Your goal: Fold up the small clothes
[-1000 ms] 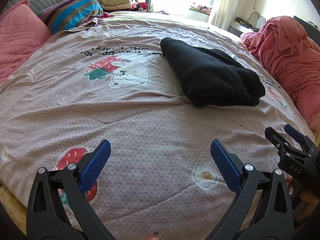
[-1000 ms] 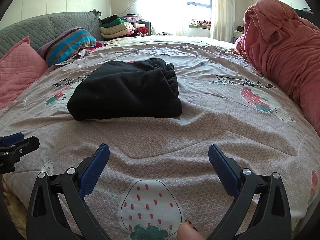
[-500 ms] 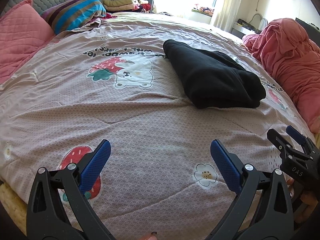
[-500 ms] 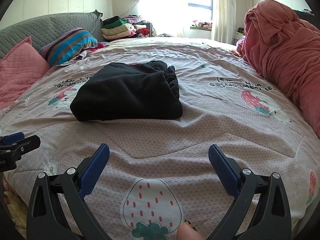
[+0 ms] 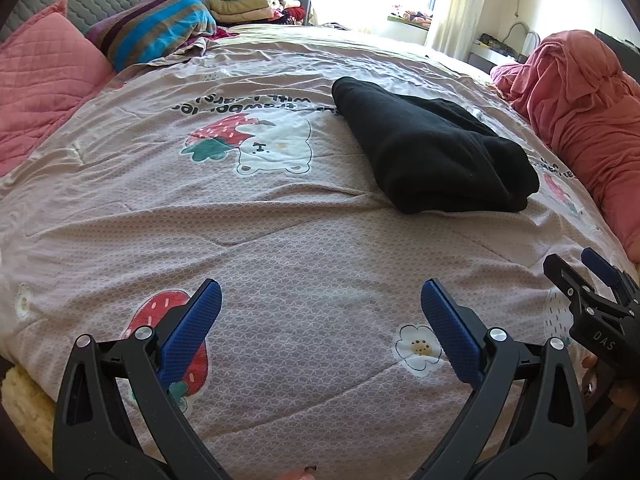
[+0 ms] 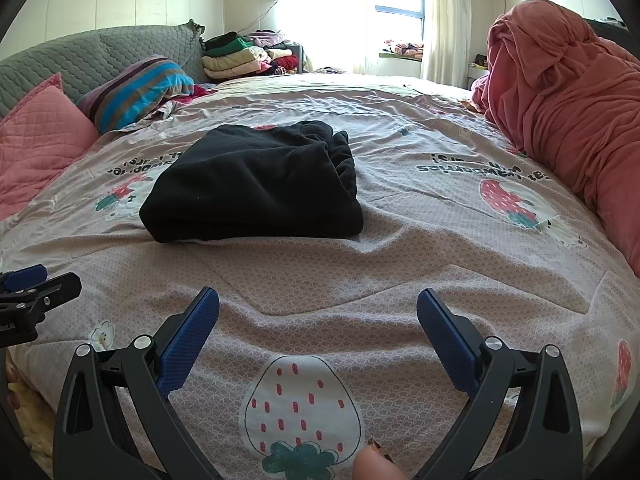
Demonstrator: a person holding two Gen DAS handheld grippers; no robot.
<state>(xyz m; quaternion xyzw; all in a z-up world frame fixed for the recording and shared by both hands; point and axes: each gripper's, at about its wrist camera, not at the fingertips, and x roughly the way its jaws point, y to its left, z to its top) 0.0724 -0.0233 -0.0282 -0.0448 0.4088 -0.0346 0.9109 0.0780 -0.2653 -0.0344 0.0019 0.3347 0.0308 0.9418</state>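
A black garment (image 5: 432,152) lies folded in a thick bundle on the pink strawberry-print bedspread (image 5: 280,240); in the right wrist view it (image 6: 256,184) sits centre-left. My left gripper (image 5: 320,312) is open and empty, held above the bedspread near the bed's front edge, well short of the garment. My right gripper (image 6: 318,320) is open and empty too, short of the garment. The right gripper shows at the right edge of the left wrist view (image 5: 588,304). The left gripper shows at the left edge of the right wrist view (image 6: 28,292).
A heap of salmon-pink cloth (image 6: 568,104) lies along the bed's right side. A pink quilted pillow (image 5: 40,80) and a striped pillow (image 5: 156,28) are at the left. Folded clothes (image 6: 240,56) are stacked beyond the bed near the window.
Both grippers have drawn back and lifted slightly, so the garment looks a little farther off. Both jaws have stayed open. The garment has not moved.
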